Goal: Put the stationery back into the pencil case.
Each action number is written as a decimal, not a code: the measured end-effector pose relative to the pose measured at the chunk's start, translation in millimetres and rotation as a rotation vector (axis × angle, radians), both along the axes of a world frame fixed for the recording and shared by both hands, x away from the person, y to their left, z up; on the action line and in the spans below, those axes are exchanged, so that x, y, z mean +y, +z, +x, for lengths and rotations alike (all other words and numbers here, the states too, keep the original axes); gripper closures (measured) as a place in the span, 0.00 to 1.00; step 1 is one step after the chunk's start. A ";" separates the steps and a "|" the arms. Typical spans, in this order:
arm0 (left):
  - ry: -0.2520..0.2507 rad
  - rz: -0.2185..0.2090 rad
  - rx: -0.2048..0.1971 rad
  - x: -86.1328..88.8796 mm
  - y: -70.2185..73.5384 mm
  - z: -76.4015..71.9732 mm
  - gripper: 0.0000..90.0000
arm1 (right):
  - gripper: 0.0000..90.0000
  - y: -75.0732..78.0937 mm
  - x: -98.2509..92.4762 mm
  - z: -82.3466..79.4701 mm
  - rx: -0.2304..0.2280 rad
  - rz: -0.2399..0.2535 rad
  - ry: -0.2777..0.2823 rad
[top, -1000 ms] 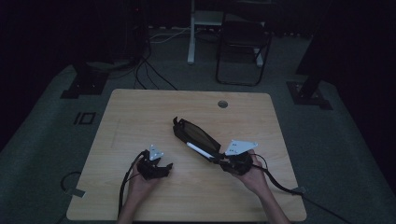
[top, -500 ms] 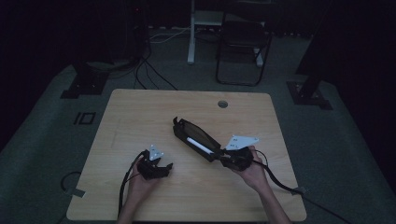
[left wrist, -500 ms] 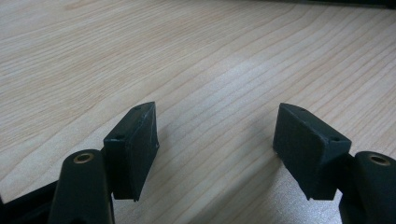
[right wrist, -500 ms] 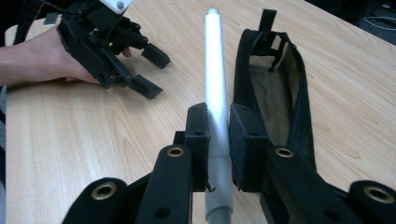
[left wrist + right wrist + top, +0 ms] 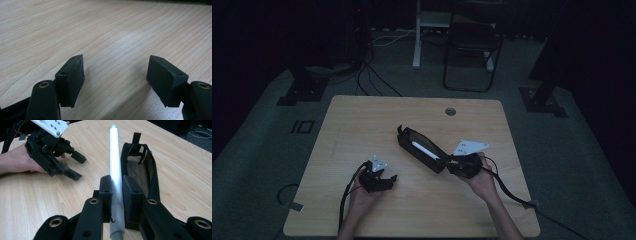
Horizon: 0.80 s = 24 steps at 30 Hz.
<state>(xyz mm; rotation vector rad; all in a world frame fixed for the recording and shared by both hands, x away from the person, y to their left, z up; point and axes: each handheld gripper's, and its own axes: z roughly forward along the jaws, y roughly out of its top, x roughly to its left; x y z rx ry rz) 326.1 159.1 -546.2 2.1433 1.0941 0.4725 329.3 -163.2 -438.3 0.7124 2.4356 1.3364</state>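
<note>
Right tool squeezing a white pen, holding it just above the open black case beside it. Pen not yet lying inside; putting in and closing probably still to do. Left tool resting wide open, gripping nothing, on the counter.

Bare worktop lies open along the far edge and the whole left half, giving wide passage there. The open black pouch lies slantwise across the middle, blocking a straight path between the 2 hands. The left gripper rests near the front edge, its fingers spread over bare wood.
</note>
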 end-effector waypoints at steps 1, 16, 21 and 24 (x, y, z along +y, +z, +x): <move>0.000 0.000 0.000 0.0 0.0 0.0 0.34 | 0.87 0.5 0.3 0.3 0.000 0.001 -0.003; 0.001 -0.003 -0.003 -0.6 -0.4 0.0 0.34 | 0.87 3.4 -2.8 10.3 0.008 0.046 -0.038; -0.001 -0.003 -0.003 -0.6 -0.4 0.0 0.34 | 0.88 4.1 -3.7 14.5 0.011 0.056 -0.050; -0.001 -0.002 -0.003 -0.6 -0.4 0.0 0.34 | 0.87 5.4 -2.7 15.9 0.006 0.047 -0.052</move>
